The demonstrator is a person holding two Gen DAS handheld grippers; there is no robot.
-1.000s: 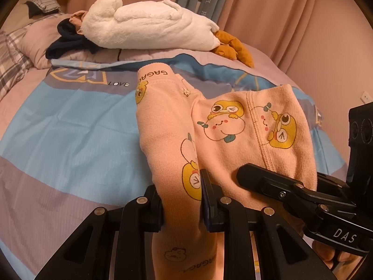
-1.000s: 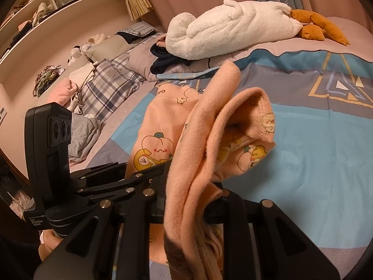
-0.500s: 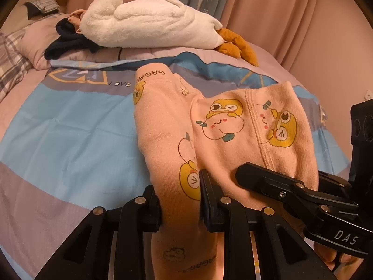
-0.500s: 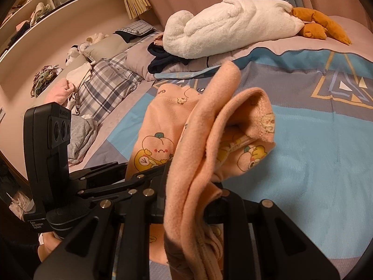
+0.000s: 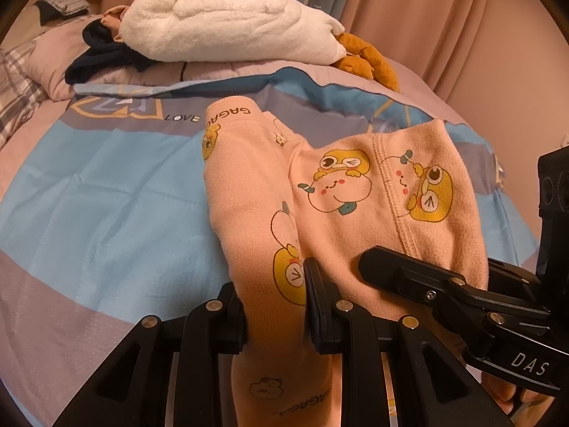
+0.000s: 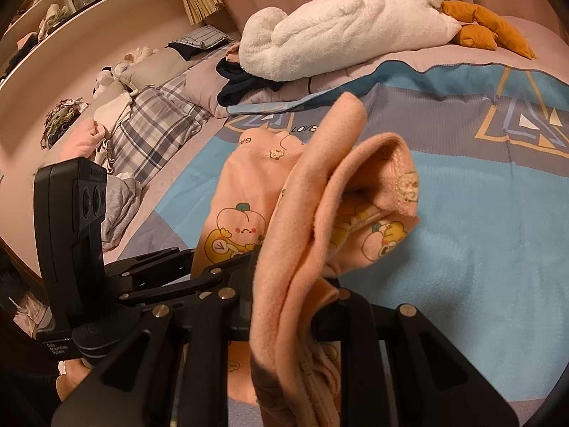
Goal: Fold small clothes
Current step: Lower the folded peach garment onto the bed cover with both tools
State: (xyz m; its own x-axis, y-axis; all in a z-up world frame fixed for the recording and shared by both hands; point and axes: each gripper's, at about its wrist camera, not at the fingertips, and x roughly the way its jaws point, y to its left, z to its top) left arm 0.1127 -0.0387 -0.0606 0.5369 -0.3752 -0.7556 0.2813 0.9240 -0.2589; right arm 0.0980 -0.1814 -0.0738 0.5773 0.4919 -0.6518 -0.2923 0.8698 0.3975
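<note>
Right wrist: peach pajama fabric (image 6: pixel 320 235) blocking bedspread (image 6: pixel 480 249).

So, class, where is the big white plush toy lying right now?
The white plush toy lies across the far end of the bed in both views, beyond the peach garment, beside a dark garment and against pink curtains.

A home bedroom: a bed (image 5: pixel 89 213) with a blue-and-grey cover, a checked pillow (image 6: pixel 156 135), a plush goose (image 5: pixel 231 32), curtains (image 5: pixel 409 17) and a shelf (image 6: pixel 89 10) of clothes.
</note>
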